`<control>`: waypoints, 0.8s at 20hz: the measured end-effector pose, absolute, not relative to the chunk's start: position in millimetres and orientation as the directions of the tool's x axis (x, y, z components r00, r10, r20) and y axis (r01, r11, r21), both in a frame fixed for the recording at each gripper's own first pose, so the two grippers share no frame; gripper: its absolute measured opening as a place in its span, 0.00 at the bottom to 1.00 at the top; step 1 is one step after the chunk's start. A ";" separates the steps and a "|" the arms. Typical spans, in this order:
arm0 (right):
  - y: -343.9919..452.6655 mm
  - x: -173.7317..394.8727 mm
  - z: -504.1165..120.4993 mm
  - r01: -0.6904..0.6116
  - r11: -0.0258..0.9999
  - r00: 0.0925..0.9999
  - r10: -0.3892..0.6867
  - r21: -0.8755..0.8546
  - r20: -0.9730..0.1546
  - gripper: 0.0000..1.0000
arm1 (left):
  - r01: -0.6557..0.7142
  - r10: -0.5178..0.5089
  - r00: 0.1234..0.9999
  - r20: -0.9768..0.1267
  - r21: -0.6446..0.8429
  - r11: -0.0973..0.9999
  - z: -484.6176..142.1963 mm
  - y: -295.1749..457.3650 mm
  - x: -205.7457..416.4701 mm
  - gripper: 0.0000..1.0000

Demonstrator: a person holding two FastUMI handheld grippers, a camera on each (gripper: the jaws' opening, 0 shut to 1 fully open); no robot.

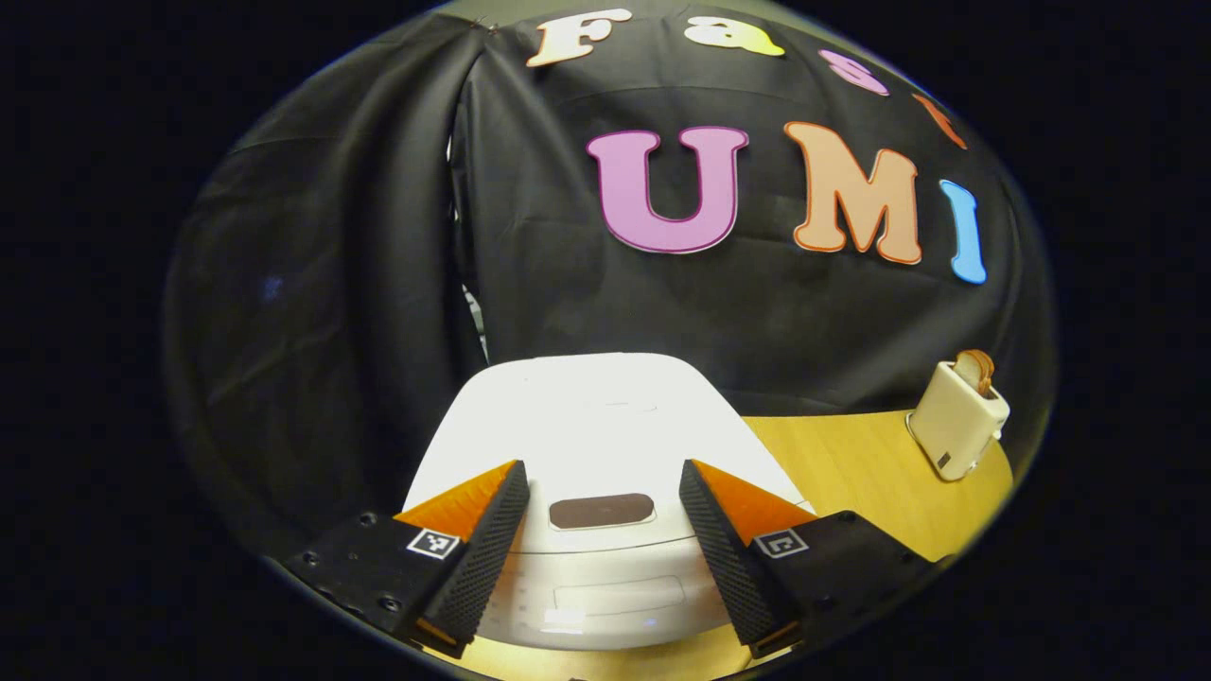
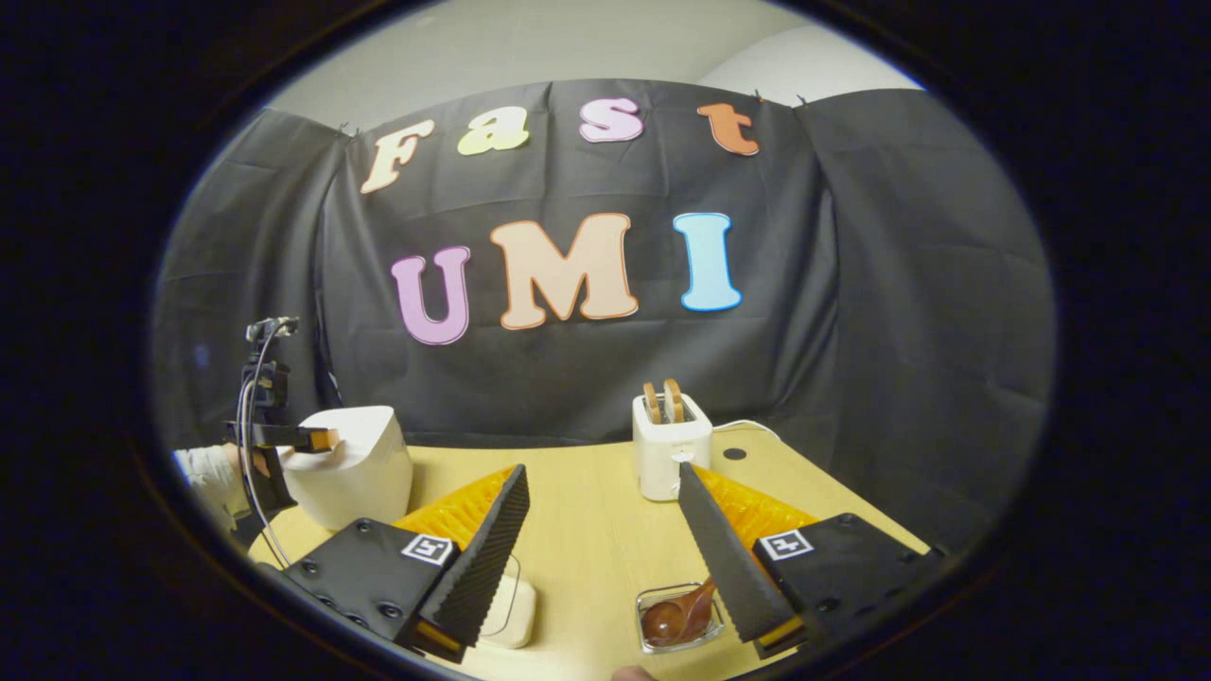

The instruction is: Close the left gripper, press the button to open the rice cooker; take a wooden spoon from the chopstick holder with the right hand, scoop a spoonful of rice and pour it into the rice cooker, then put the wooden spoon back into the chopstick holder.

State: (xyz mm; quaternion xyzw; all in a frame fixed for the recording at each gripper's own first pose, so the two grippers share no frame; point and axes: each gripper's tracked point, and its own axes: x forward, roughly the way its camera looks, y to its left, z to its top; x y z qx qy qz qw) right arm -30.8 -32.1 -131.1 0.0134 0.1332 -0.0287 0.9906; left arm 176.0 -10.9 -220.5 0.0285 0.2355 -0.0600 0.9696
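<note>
The white rice cooker (image 1: 605,416) stands right in front of my left gripper (image 1: 602,468), lid down. A dark oval button (image 1: 602,511) sits on its front, between the open fingers. In the right gripper view the cooker (image 2: 355,468) is at the far left, with the left gripper (image 2: 303,438) held by a hand just above its near edge. My right gripper (image 2: 602,470) is open and holds nothing. Low between its fingers a wooden spoon (image 2: 674,615) lies in the clear chopstick holder (image 2: 649,598), partly behind the right finger.
A cream toaster (image 2: 672,449) with bread slices stands at the back of the wooden table (image 2: 587,530); it is also at the right (image 1: 957,416). A pale rounded container (image 2: 511,605) sits half hidden behind my right gripper's left finger. A sleeve (image 2: 203,468) shows at the left edge.
</note>
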 end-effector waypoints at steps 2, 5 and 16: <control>-31.2 -30.7 -129.0 0.060 0.998 0.963 -0.057 0.005 -0.262 1.00 | 0.136 -0.115 0.885 -0.451 0.015 0.991 -219.2 -11.7 177.3 0.96; -27.2 -30.7 -124.1 0.070 0.998 0.965 -0.067 0.002 -0.252 1.00 | 0.155 -0.121 0.881 -0.457 0.038 0.987 -216.6 -11.5 175.5 0.96; -35.5 -37.0 -93.5 0.102 0.995 0.982 -0.101 -0.001 -0.159 1.00 | 0.186 -0.182 0.969 -0.166 0.007 0.983 -106.8 -32.4 126.9 0.95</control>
